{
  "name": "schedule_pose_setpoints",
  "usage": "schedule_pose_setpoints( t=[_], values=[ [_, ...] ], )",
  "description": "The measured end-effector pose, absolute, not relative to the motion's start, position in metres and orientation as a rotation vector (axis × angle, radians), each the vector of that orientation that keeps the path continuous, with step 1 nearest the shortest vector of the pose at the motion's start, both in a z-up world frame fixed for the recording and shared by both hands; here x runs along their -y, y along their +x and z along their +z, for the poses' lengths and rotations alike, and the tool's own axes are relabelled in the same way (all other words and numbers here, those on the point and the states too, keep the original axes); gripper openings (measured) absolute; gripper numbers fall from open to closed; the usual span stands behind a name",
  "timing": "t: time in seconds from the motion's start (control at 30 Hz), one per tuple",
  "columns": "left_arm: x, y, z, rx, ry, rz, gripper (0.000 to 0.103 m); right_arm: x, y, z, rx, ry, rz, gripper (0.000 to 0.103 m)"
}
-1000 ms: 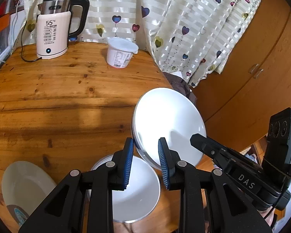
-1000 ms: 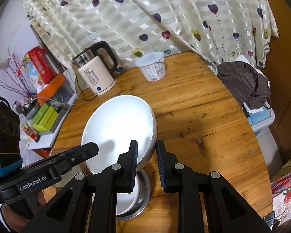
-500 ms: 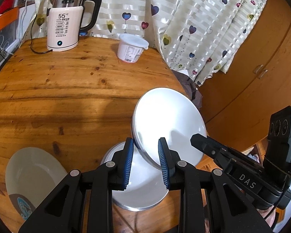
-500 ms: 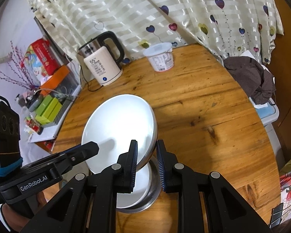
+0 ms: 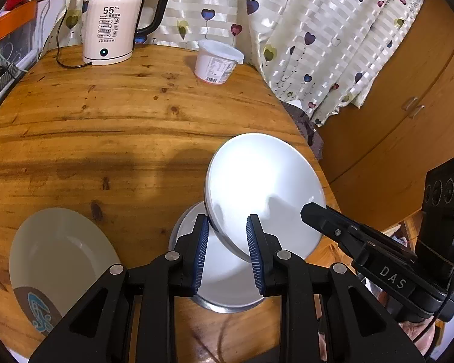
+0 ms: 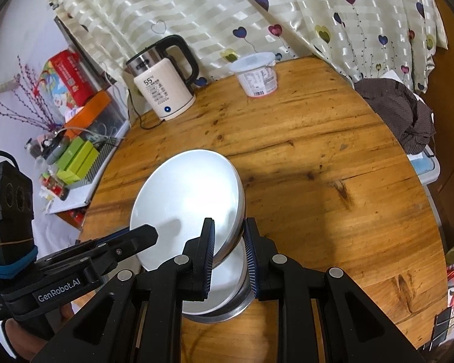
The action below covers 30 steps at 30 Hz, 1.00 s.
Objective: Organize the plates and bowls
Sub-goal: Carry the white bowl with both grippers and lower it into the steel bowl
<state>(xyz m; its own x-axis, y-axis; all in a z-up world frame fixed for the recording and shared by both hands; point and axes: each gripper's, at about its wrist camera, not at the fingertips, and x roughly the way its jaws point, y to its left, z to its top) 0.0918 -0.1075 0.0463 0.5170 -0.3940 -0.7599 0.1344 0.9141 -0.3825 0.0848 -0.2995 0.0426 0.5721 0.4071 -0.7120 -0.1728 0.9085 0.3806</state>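
Both grippers hold one white bowl [image 5: 263, 187] by opposite rims, tilted and raised above a second white bowl with a metal rim [image 5: 227, 281] on the round wooden table [image 5: 106, 121]. My left gripper [image 5: 227, 242] is shut on the raised bowl's left rim. My right gripper [image 6: 229, 242] is shut on its right rim [image 6: 196, 199]; the lower bowl [image 6: 224, 296] shows beneath it. A cream plate with a blue and brown mark [image 5: 54, 260] lies at the table's front left.
A white electric kettle [image 5: 115, 27] with its cord and a white plastic tub [image 5: 216, 65] stand at the table's far side by the curtain. A wooden cabinet [image 5: 408, 106] is to the right. Dark cloth [image 6: 399, 115] lies beyond the table's right edge.
Both grippers have carried the tilted bowl slightly forward over the lower bowl. The lower bowl and cream plate have not moved on the table.
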Motion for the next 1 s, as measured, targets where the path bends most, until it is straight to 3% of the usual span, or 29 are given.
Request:
schedule_pose_setpoints(
  t=[1.0],
  values=[
    [0.1,0.074,0.024,-1.047,-0.296,-0.274,0.027,0.287,0.07,0.018,-0.975,0.261,0.367,0.019]
  ],
)
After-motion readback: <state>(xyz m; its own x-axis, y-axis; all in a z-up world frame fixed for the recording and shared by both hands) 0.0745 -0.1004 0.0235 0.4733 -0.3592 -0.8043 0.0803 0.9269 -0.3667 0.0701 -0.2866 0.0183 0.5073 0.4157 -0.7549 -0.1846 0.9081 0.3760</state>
